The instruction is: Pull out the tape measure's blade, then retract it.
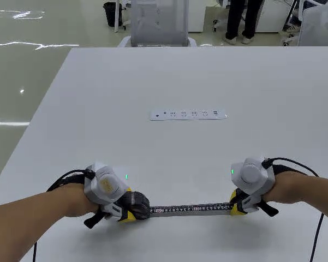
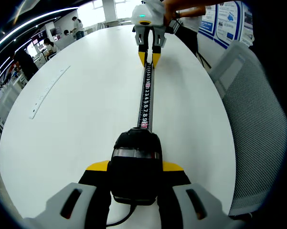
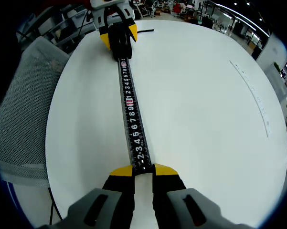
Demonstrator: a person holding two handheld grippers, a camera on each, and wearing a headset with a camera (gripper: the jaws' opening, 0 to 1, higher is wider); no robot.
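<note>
Bright, even overhead lighting on the white table (image 1: 207, 76), with glare streaks on the glossy floor (image 1: 22, 65), faint soft shadows, sharply legible numerals on the blade (image 3: 132, 119), and strong fisheye curvature in both gripper views.

On the white table (image 1: 180, 82), tape measure (image 1: 137, 203) in the left gripper (image 1: 130, 214), blade (image 1: 191, 208) out to the right gripper (image 1: 236, 208).
</note>
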